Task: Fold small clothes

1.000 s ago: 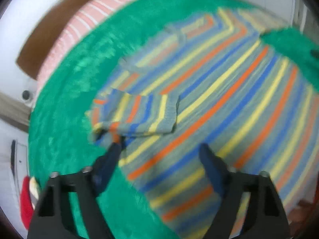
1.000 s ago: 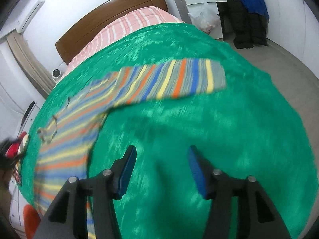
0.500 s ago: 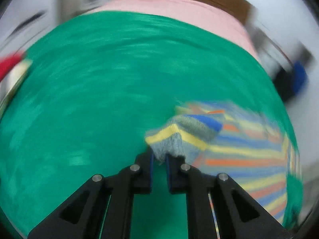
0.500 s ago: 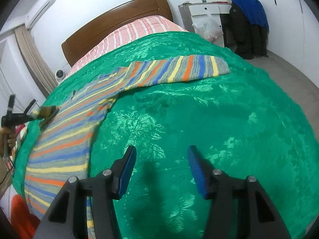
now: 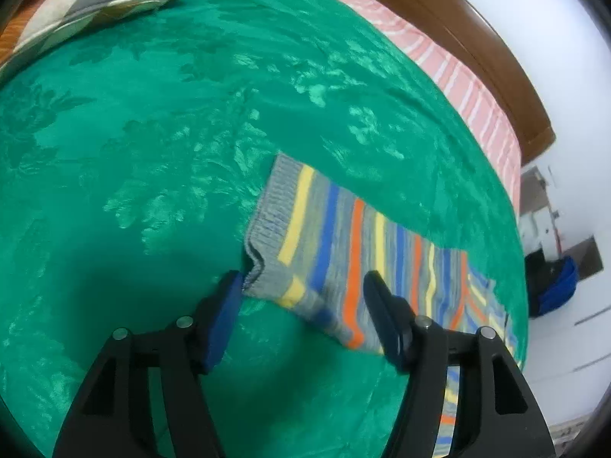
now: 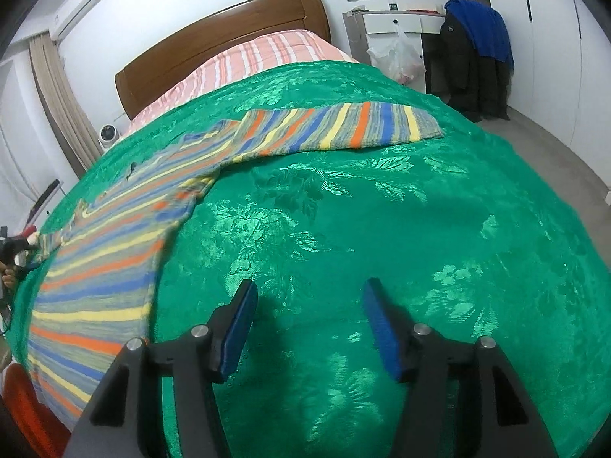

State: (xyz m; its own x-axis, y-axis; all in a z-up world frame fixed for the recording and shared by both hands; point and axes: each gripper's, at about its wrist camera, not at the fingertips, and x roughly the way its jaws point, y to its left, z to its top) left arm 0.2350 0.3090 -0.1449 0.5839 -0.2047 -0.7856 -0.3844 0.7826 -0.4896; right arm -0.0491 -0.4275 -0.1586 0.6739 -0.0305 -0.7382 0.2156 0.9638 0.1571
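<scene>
A striped knit sweater point(image 6: 114, 259) in grey, yellow, blue and orange lies flat on the green bedspread point(image 6: 382, 210). One sleeve point(image 6: 362, 126) stretches out to the far right. In the left wrist view the other sleeve point(image 5: 324, 229) lies spread on the bedspread point(image 5: 152, 133), its grey cuff toward me. My left gripper point(image 5: 302, 280) has its jaws opening. The cuff end sits between the pads without being pressed. My right gripper point(image 6: 309, 290) hovers over bare bedspread to the right of the sweater's body, jaws opening with nothing between them.
A striped pillow point(image 5: 95, 4) lies at the bed's far edge. A pink striped sheet point(image 6: 259, 57) and a wooden headboard point(image 6: 229, 34) are at the back. A white desk point(image 6: 397, 23) with a plastic bag and hung coats point(image 6: 477, 45) stand right of the bed, on grey floor.
My left gripper closed on the sleeve cuff, swung it out sideways over the bedspread while rolling, and has let it go; the sleeve now lies stretched out. The right gripper's jaws stand slightly wider.
</scene>
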